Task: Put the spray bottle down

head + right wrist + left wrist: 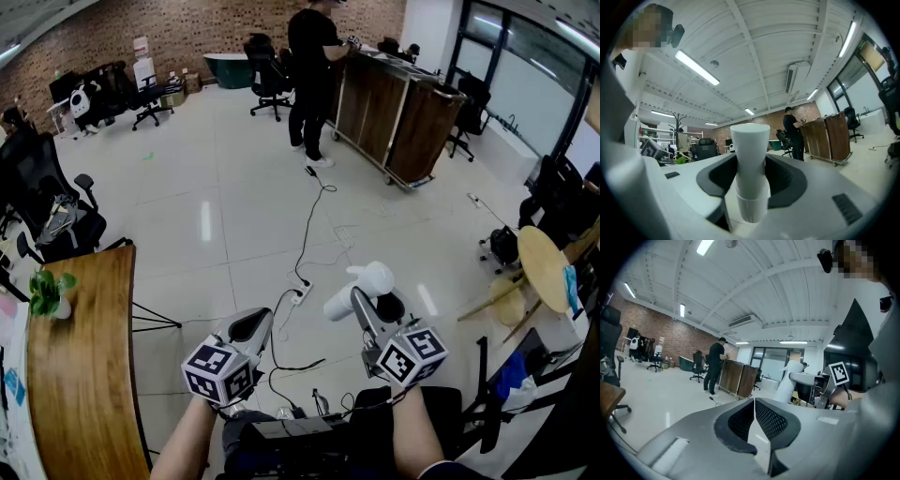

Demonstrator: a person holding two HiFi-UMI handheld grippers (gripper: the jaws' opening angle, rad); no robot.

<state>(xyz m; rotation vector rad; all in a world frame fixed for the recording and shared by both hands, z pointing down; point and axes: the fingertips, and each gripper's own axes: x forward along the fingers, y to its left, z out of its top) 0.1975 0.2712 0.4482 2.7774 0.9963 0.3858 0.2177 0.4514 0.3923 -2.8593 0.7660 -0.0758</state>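
The right gripper (751,187) squeezes the white spray bottle (750,145) round its middle, a good spot, in the air at five o'clock; it looks light and slippery, and the left gripper (754,405) is closed, empty.

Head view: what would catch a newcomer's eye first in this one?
First, the white spray bottle clamped in the right tongs, held in the air over the tiled floor at lower centre. Beside it, the left tongs are shut on nothing. At the far end of the room, a person in black stands at wheeled wooden cabinets.
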